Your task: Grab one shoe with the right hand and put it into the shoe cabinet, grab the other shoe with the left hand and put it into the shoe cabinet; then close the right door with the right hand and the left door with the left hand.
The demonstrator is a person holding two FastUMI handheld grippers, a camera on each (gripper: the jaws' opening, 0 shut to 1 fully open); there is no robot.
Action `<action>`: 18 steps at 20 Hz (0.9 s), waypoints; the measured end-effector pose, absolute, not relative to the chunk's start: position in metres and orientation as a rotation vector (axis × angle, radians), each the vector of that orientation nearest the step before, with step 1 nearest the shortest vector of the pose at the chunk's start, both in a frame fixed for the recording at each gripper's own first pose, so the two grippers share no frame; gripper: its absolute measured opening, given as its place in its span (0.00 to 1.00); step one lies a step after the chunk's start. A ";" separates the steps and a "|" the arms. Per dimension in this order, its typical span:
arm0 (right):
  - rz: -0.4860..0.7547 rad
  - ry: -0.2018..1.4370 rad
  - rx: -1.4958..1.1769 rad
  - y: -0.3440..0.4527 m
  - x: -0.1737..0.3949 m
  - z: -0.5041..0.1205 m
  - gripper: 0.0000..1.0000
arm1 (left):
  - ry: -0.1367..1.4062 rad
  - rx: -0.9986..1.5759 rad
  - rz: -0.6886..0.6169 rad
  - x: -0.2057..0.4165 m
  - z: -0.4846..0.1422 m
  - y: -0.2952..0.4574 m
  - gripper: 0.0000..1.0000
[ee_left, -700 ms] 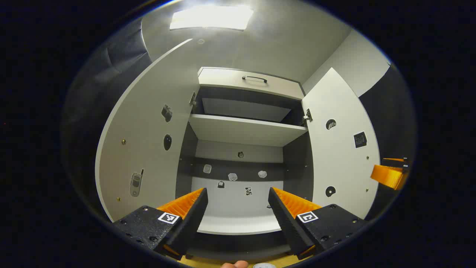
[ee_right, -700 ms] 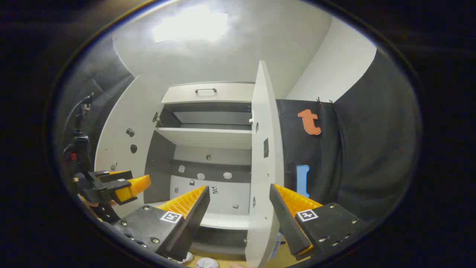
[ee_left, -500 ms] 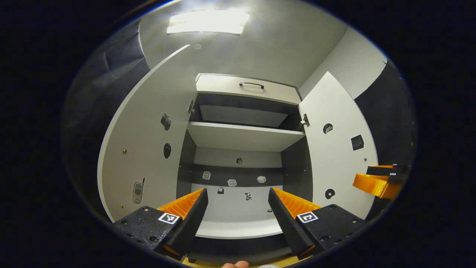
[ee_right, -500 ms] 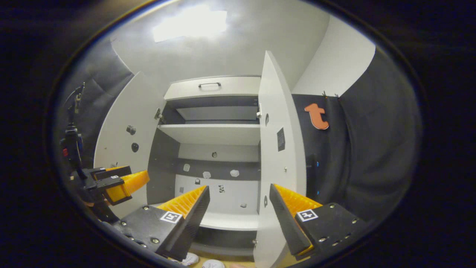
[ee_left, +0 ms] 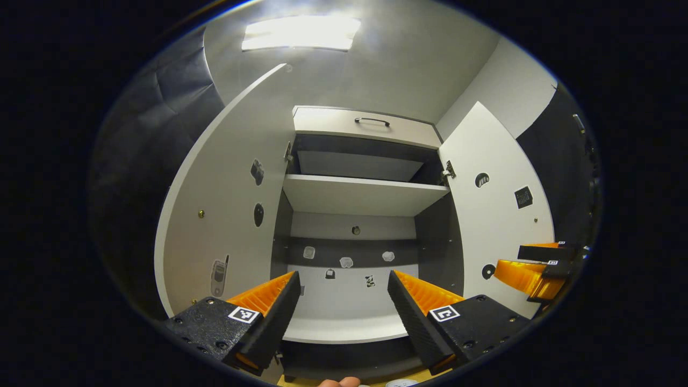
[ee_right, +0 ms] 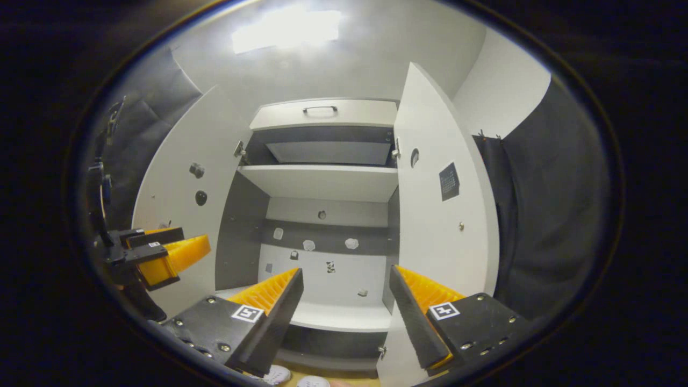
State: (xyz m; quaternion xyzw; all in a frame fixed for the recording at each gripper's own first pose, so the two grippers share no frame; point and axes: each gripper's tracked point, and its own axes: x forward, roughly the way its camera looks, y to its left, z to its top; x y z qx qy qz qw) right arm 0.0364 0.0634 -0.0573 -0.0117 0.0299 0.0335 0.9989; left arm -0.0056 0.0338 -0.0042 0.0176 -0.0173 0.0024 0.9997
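Right door (ee_right: 435,215) swung wider, beside right tool (ee_right: 346,312).

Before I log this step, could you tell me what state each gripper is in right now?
Left gripper: open, holding nothing, facing the open cabinet.
Right gripper: open, holding nothing, beside the right door.

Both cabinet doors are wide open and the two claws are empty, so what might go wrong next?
The right door hangs close beside the open right gripper, so swinging down for a shoe might knock it. The shoes lie low by the cabinet's base, at the right gripper view's bottom edge, so a grab may miss. The left gripper is open too.
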 end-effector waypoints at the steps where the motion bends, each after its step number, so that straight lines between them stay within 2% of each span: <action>1: 0.068 0.084 -0.033 0.067 0.034 -0.074 0.96 | -0.033 0.032 0.004 -0.006 -0.006 0.036 0.99; 7: 0.093 0.303 -0.068 0.093 0.002 -0.202 0.94 | -0.035 0.023 0.033 -0.007 -0.021 0.049 0.99; 9: 0.109 0.383 -0.053 0.102 -0.012 -0.241 0.96 | -0.029 0.005 0.042 -0.009 -0.033 0.051 0.99; 12: 0.111 0.503 -0.037 0.112 -0.033 -0.300 0.94 | -0.004 0.002 0.048 -0.012 -0.057 0.055 0.99; 13: 0.113 0.552 -0.032 0.115 -0.040 -0.323 0.93 | 0.005 0.007 0.059 -0.013 -0.066 0.058 0.99; 15: 0.129 0.646 -0.011 0.123 -0.053 -0.363 0.83 | 0.023 0.015 0.075 -0.015 -0.084 0.063 0.99; 18: 0.143 0.763 -0.010 0.128 -0.069 -0.410 0.80 | 0.054 0.016 0.083 -0.012 -0.109 0.067 1.00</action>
